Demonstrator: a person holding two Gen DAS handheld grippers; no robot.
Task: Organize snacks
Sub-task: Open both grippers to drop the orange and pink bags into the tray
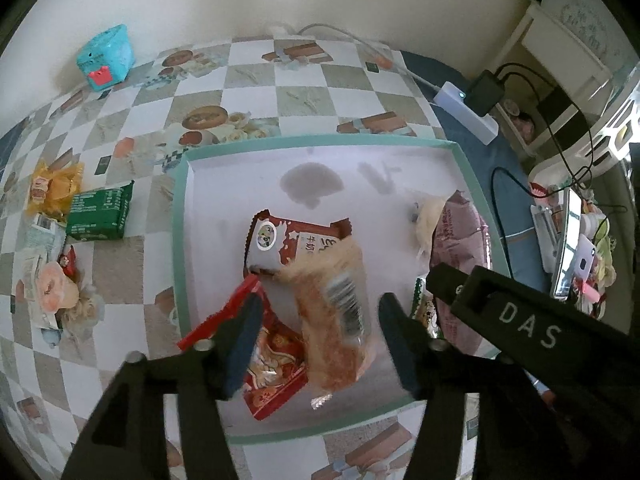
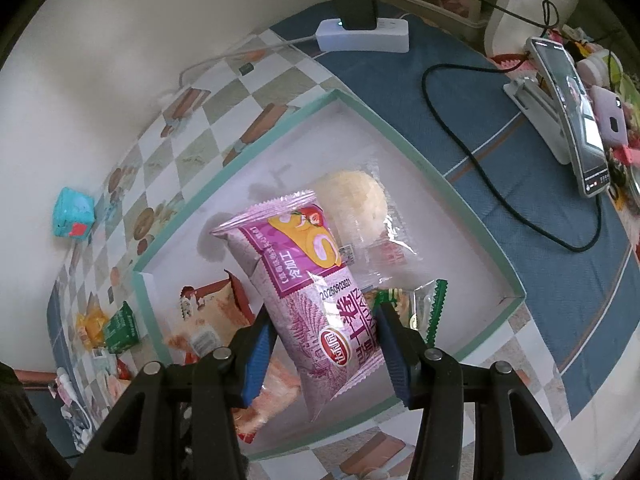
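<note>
A shallow white tray with a teal rim [image 1: 180, 216] [image 2: 404, 140] lies on the chequered tablecloth. My left gripper [image 1: 320, 340] hangs over it, jaws open. A clear-wrapped orange snack [image 1: 332, 320], blurred, sits between the pads without touching them. It lies over a red-brown milk snack pack [image 1: 280, 240] and a red pack [image 1: 272, 376]. My right gripper [image 2: 326, 344] is shut on a purple snack pack [image 2: 312, 280], tilted above the tray's right half. Under it lie a pale round pastry in clear wrap [image 2: 356, 200] and a green-edged packet [image 2: 428, 308].
Left of the tray lie a green pack [image 1: 100, 216], a yellow packet [image 1: 52, 188] and several more snacks [image 1: 48, 280]. A teal toy box [image 1: 106, 58] stands by the wall. A power strip [image 2: 364, 36], a black cable [image 2: 480, 168] and a phone on a stand [image 2: 572, 120] are at the right.
</note>
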